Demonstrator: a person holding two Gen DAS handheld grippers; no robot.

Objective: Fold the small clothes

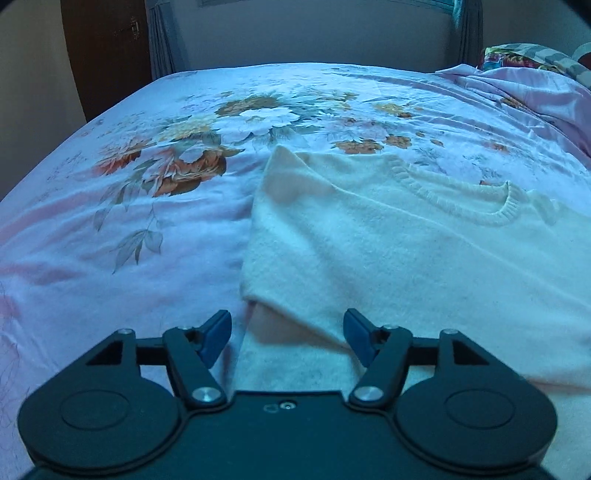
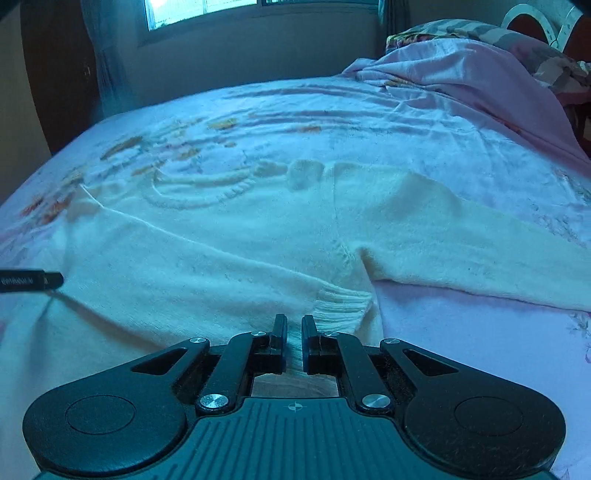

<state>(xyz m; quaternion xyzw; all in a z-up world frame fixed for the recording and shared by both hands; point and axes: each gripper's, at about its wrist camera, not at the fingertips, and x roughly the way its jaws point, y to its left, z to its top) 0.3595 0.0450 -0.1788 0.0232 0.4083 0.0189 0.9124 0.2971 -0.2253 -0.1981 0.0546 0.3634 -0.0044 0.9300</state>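
A cream knitted sweater (image 1: 388,236) lies flat on the bed, its ribbed neckline (image 1: 476,206) to the far right. One sleeve is folded across the body, its ribbed cuff (image 2: 340,306) in front of my right gripper. The other sleeve (image 2: 480,258) stretches out to the right. My left gripper (image 1: 286,339) is open just above the sweater's left folded edge. My right gripper (image 2: 294,339) has its jaws nearly together with cream fabric between them at the cuff. A black part of the left gripper (image 2: 29,280) shows at the left edge of the right wrist view.
The bed has a pale floral sheet (image 1: 147,184). A rumpled pink blanket (image 2: 461,74) and patterned pillows (image 1: 535,55) lie at the far right. A wall with a window (image 2: 199,11) and curtains stands behind, and a dark wooden door (image 1: 103,55) at the far left.
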